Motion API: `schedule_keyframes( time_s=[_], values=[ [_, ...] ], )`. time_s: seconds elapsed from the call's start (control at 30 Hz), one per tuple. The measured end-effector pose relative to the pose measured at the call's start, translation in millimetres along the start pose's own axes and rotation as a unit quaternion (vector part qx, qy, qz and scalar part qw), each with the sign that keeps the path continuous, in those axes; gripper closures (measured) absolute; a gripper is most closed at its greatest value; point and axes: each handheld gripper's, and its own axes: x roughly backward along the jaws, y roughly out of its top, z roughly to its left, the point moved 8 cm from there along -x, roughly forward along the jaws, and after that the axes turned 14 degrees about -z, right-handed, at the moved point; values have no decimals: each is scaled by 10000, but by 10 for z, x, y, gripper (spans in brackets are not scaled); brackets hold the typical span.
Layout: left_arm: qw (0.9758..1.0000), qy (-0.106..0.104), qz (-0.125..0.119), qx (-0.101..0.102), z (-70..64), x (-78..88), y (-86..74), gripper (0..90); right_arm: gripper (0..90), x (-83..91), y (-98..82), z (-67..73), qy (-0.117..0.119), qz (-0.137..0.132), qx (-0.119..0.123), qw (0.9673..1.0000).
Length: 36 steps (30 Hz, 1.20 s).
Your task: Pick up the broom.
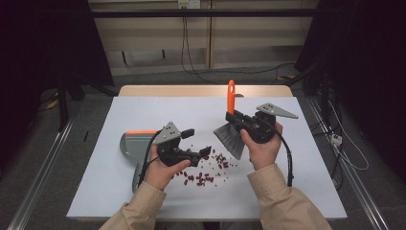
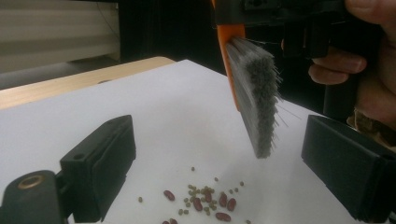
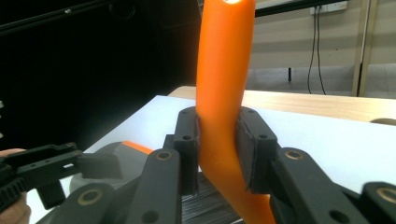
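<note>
Two grippers over white tabletop: right gripper clamps orange brush handle, bristles above scattered beans; left gripper open, empty, dustpan behind.

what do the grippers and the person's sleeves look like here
Both are black handheld tools. The left gripper and the right gripper each carry a grey three-cornered plate on top and trail a black cable toward the person. Their fingers are blocky black pads on arms with brass-coloured pivot rings. The person wears tan, beige long sleeves with buttoned-looking cuffs at the wrists.
</note>
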Motion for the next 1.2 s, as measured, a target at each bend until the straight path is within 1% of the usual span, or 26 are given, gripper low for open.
schedule_keyframes(
  time_s=[0.07, 0.1, 0.23, 0.33, 0.4, 0.43, 0.47, 0.5, 0.53, 0.57, 0.6, 0.63, 0.67, 0.7, 0.73, 0.77, 0.8, 0.83, 0.87, 0.9, 0.97, 1.0, 1.03, 1.07, 1.17, 1.2],
  values=[
    [10000, -26, 40, -2, -11, -22, -6, 104, 720, -46, -11, 65, 45, 1, 26, 10000],
    [10000, -4, 58, -2, -6, -32, -8, 114, 720, -71, -18, 97, 76, 25, 41, 10000],
    [9999, 39, 22, 106, 8, -73, -6, 126, 720, -151, -38, 220, 166, 23, 51, 9998],
    [9998, 71, 38, 170, 17, -81, -8, 147, 720, -205, -68, 299, 211, -23, 123, 9997],
    [9997, 139, 6, 196, 34, -83, 4, 156, 720, -227, -91, 324, 216, -20, 84, 9997],
    [9997, 117, -23, 218, 34, -86, 15, 156, 720, -227, -91, 324, 216, -20, 84, 9997],
    [9997, 127, -26, 199, 36, -87, 25, 181, 720, -249, -114, 348, 244, 8, 60, 9997],
    [9998, 103, -38, 190, 37, -91, 34, 181, 720, -249, -114, 348, 244, 8, 60, 9997],
    [9997, 170, -58, 193, 48, -94, 52, 211, 720, -268, -136, 378, 261, 23, 78, 9996],
    [9997, 170, -58, 193, 48, -94, 52, 227, 720, -277, -147, 398, 296, 35, 84, 9995],
    [9995, 165, -101, 239, 63, -100, 65, 244, 720, -286, -159, 415, 301, 58, 80, 9995],
    [9994, 210, -97, 241, 72, -102, 66, 275, 719, -293, -166, 427, 297, 54, 97, 9995],
    [9994, 210, -97, 241, 72, -102, 66, 319, 719, -293, -166, 427, 297, 54, 97, 9995],
    [9995, 213, -89, 235, 73, -104, 62, 362, 719, -306, -179, 452, 335, 56, 47, 9994],
    [9993, 271, -77, 246, 77, -106, 57, 383, 719, -308, -180, 463, 348, 41, 34, 9994],
    [9993, 266, -46, 240, 75, -108, 50, 383, 719, -308, -180, 463, 348, 41, 34, 9994],
    [9994, 245, -23, 237, 69, -108, 44, 482, 719, -313, -182, 491, 355, 22, 63, 9993],
    [9993, 287, -10, 223, 72, -104, 41, 501, 719, -315, -183, 503, 367, 21, 93, 9993],
    [9994, 276, -6, 227, 71, -102, 40, 545, 719, -316, -185, 513, 392, 31, 90, 9992],
    [9994, 247, 12, 240, 69, -97, 37, 545, 719, -316, -185, 513, 392, 31, 90, 9992],
    [9994, 228, 2, 266, 69, -83, 37, 655, 719, -314, -175, 523, 403, -10, 52, 9992],
    [9993, 184, 24, 322, 62, -79, 35, 655, 719, -314, -175, 523, 403, -10, 52, 9992],
    [9992, 174, 40, 345, 58, -77, 34, 677, 719, -313, -172, 527, 418, -13, 26, 9991],
    [9993, 123, 64, 355, 48, -76, 30, 739, 720, -310, -169, 539, 427, -18, 33, 9991],
    [9993, 70, 85, 354, 44, -74, 21, 762, 719, -307, -172, 551, 430, -12, 86, 9990],
    [9992, 78, 93, 383, 50, -69, 21, 791, 719, -304, -171, 555, 437, -12, 91, 9990]
  ],
)
